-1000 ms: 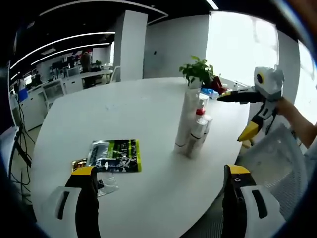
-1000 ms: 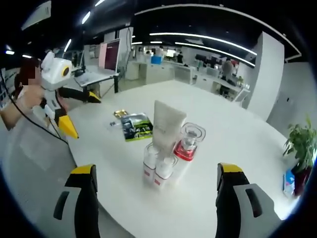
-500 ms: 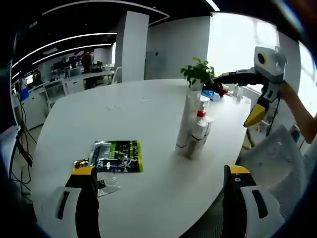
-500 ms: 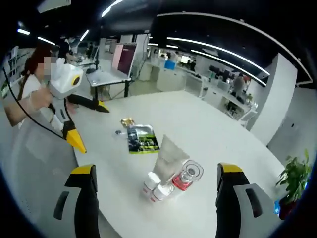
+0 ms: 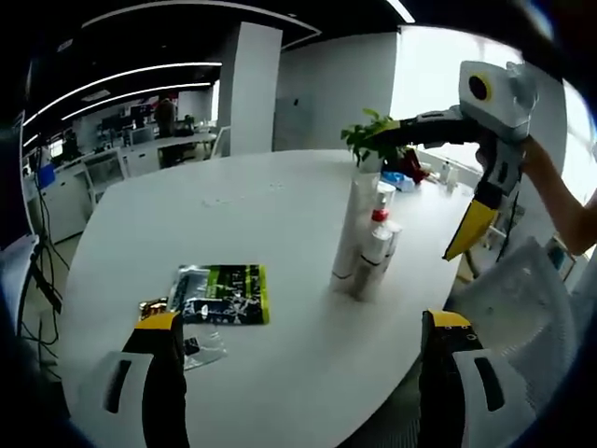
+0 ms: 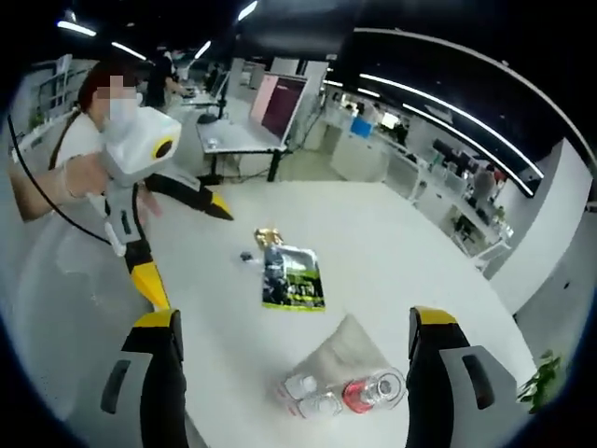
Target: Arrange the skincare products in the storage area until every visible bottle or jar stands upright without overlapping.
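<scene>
My left claw (image 5: 298,327) is spread wide with nothing in it, jaws low over the near edge of the white round surface (image 5: 233,205). Straight ahead sits the little cluster of skincare stuff: a tall white tube (image 5: 351,224) standing on end, long axis straight up, with a red-collared clear bottle (image 5: 378,213) and a couple of small white bottles (image 5: 373,254) packed tight against it, all upright too. They're touching each other, so I can't really tell where one ends and the next starts from this side. Off to their left, well apart, a green and black sachet (image 5: 222,293) lies flat, with a small gold packet (image 5: 149,306) just beside it near my left jaw.

My right claw (image 6: 294,327) is also wide apart and holding nothing, up high and looking down on the same cluster. From there the tube (image 6: 338,347) fans out toward the camera, and the tops of the white bottles (image 6: 308,394) and the red-collared one (image 6: 373,390) point up at me, so they're still standing. The sachet (image 6: 294,277) lies with its long side running away from the cluster.

In the left gripper view my right claw (image 5: 424,182) hangs above the products. A potted plant (image 5: 371,138) sits behind them.
</scene>
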`<act>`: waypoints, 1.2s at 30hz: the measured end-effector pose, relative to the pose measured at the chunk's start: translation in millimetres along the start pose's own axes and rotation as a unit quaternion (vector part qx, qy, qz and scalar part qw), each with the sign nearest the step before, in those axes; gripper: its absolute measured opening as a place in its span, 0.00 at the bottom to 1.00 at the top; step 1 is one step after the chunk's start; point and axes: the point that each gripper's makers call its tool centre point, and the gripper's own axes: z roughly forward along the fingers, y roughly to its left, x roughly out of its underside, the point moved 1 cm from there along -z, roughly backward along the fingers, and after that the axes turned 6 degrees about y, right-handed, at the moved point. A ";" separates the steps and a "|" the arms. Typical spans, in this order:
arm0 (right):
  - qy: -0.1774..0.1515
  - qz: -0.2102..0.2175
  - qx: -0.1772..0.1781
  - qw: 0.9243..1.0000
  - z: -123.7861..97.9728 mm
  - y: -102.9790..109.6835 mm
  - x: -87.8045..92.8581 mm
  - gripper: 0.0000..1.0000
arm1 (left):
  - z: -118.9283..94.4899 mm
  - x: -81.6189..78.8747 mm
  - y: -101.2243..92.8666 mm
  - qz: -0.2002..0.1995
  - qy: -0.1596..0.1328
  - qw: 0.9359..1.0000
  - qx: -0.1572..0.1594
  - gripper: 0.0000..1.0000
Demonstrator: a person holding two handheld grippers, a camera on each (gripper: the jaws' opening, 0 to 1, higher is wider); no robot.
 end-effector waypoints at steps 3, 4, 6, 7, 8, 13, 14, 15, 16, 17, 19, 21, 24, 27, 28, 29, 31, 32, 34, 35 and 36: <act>0.006 -0.014 -0.011 1.000 11.4 2.2 -3.4 0.99 | -0.4 1.0 0.6 0.001 0.002 1.000 -0.002 0.99; 0.009 -0.019 -0.014 1.000 14.5 2.9 -3.7 0.99 | -0.2 1.1 0.7 0.002 0.003 1.000 -0.002 0.99; 0.017 -0.030 -0.022 0.999 21.7 5.5 -3.9 0.99 | -0.3 0.9 0.9 0.003 0.003 1.000 -0.002 0.99; 0.019 -0.033 -0.025 0.999 26.1 4.8 -5.0 0.99 | -0.5 0.8 1.2 0.003 0.002 1.000 -0.003 0.99; 0.020 -0.037 -0.024 0.999 28.7 4.5 -6.0 0.99 | -0.7 0.7 1.9 0.003 0.002 1.000 -0.004 0.99; 0.026 -0.053 -0.023 0.998 46.0 -0.2 -12.5 0.99 | -0.4 1.6 3.1 0.001 0.004 1.000 -0.006 0.99; 0.028 -0.054 -0.024 0.998 49.3 -0.4 -12.3 0.99 | -0.5 1.9 2.7 0.003 0.005 1.000 -0.007 0.99; 0.034 -0.057 -0.027 0.997 53.3 0.1 -10.8 0.99 | -0.4 2.8 2.3 0.007 0.008 1.000 -0.008 0.99; 0.038 -0.058 -0.027 0.997 56.2 0.0 -9.6 0.99 | -0.7 3.3 2.3 0.009 0.010 1.000 -0.009 0.99; 0.042 -0.060 -0.025 0.997 58.9 -0.2 -8.3 0.99 | -0.8 3.6 2.4 0.011 0.011 1.000 -0.010 0.99; 0.052 -0.068 -0.023 0.996 63.3 0.5 -6.0 0.99 | -1.5 3.6 2.1 0.011 0.012 1.000 -0.010 0.99; 0.059 -0.072 -0.023 0.995 67.7 2.7 -4.5 0.99 | -1.9 3.2 1.6 0.010 0.010 1.000 -0.010 0.99; 0.077 -0.090 -0.021 0.993 75.3 5.6 -2.3 0.99 | -1.8 3.4 2.2 0.012 0.011 1.000 -0.012 0.99; 0.082 -0.078 -0.036 0.993 85.8 10.7 -2.0 0.99 | -1.7 5.3 2.6 0.018 0.016 1.000 -0.016 0.99; 0.086 -0.073 -0.039 0.993 88.3 11.0 -0.7 0.99 | -2.1 5.1 2.1 0.019 0.016 1.000 -0.016 0.99; 0.091 -0.072 -0.040 0.992 91.8 11.9 0.9 0.99 | -2.3 4.9 1.8 0.019 0.015 1.000 -0.015 0.99; 0.100 -0.081 -0.034 0.991 99.5 9.9 1.0 0.99 | -2.7 5.2 1.4 0.018 0.014 1.000 -0.015 0.99; 0.103 -0.083 -0.033 0.991 102.5 9.7 0.8 0.99 | -2.9 5.2 1.6 0.017 0.014 1.000 -0.015 0.99; 0.109 -0.085 -0.035 0.990 110.0 9.3 -1.2 0.99 | -3.0 4.9 1.9 0.017 0.013 1.000 -0.015 0.99; 0.107 -0.086 -0.037 0.990 110.8 10.5 -2.0 0.99 | -3.1 4.4 1.6 0.018 0.011 1.000 -0.014 0.99; 0.106 -0.086 -0.039 0.990 114.4 11.8 -2.8 0.99 | -3.1 4.5 1.3 0.017 0.011 1.000 -0.013 0.99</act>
